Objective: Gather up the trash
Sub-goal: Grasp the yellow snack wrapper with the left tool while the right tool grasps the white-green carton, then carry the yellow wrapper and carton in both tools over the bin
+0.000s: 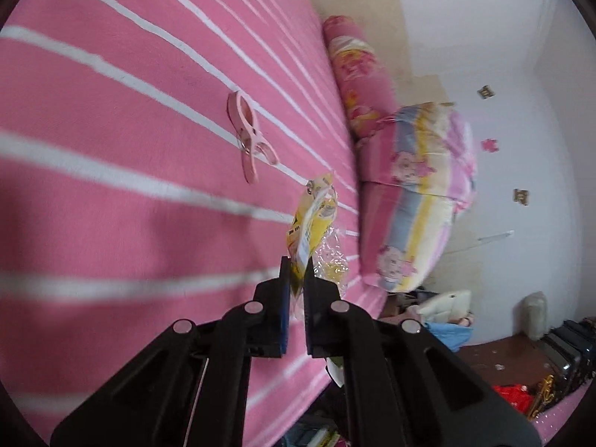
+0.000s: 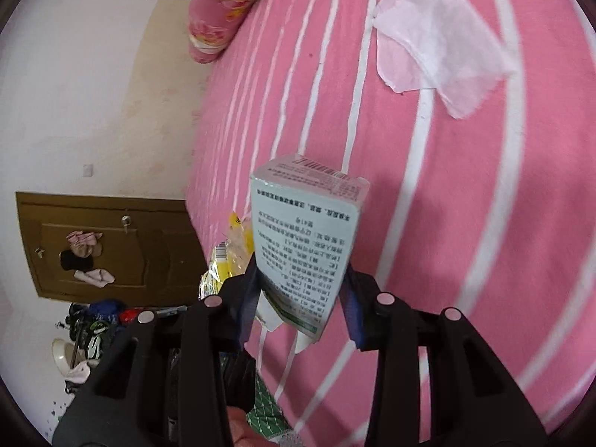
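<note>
A pink bedsheet with white stripes (image 1: 111,130) covers the bed. On it lies a pink plastic clothes peg (image 1: 250,138), apart from the crinkled yellow-and-clear plastic wrapper (image 1: 314,223) pinched in the left gripper (image 1: 296,279) above the sheet. Beyond both, a folded patterned quilt (image 1: 417,193) sits at the bed's far end. The right gripper (image 2: 301,290) holds a pale green printed cardboard box (image 2: 305,238) above the sheet; farther on lies a flat white tissue (image 2: 439,33).

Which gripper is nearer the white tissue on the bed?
Right, probably. The right gripper, holding the box, faces the white tissue ahead; the left gripper's view doesn't show it.
</note>
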`<state>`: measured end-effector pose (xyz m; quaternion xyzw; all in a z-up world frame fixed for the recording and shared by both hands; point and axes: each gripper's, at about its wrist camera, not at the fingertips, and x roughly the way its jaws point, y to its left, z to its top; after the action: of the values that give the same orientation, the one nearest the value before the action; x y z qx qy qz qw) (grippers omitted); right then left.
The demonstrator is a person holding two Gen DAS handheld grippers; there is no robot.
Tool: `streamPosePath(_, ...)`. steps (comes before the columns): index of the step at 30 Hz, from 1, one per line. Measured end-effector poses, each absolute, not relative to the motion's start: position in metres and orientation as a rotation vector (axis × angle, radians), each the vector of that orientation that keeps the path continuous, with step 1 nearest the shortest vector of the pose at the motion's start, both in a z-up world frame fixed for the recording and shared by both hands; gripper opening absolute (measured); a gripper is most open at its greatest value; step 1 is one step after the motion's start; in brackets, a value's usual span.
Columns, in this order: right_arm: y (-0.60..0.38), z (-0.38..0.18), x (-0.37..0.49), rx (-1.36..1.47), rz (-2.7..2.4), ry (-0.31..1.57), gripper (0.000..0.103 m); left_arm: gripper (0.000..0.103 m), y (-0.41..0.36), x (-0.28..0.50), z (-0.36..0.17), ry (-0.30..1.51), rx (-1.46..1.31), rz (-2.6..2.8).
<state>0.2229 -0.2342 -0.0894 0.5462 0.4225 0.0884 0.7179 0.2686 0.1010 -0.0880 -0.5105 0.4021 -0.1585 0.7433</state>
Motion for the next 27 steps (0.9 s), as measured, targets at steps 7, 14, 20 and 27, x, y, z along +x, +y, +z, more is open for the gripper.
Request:
streamPosePath(7, -0.244, -0.053, 0.181, 1.135, 0.251, 0.867, 0.04, 0.006, 0.077, 0.209, -0.054, 0.858, -1.107, -0.414)
streamPosePath(14, -0.256, -0.007, 0.118, 1.091, 0.282, 0.777, 0.04, 0.006, 0.038, 0.155, -0.009, 0.836, -1.052, -0.52)
streamPosePath(20, -0.28, 0.011, 0.06, 1.098, 0.288, 0.705, 0.041, 0.006, -0.007, 0.116, 0.02, 0.86, -0.964, -0.591)
streamPosePath(27, -0.326, 0.023, -0.003, 1.109, 0.235, 0.632, 0.041, 0.006, -0.072, 0.079, 0.032, 0.916, -0.856, -0.676)
